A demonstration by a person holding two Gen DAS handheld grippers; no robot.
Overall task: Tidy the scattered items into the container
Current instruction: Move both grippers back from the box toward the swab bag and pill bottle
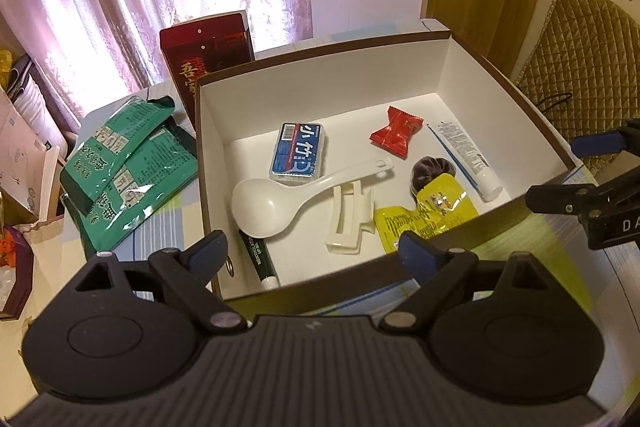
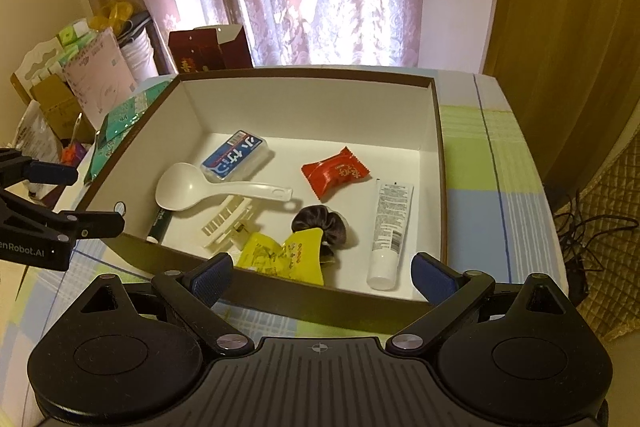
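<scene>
Both claws, left claw [image 1: 312, 251] and right claw [image 2: 322, 273], hang released and empty; box [image 1: 448, 67] looks loaded, green packets [image 1: 128, 167] remain on the table [image 1: 168, 227], frame left.

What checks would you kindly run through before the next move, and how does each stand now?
1. Left tongs open and holding nothing: ok.
2. Right tongs open and holding nothing: ok.
3. Box upright with bare floor left inside: ok.
4. Spoon, red candy and tube already inside the box: ok.
5. Everything tidied: not ok, green packets lie on the table beside the box.
6. Whether the dark red carton behind the box belongs in it: cannot tell.
</scene>
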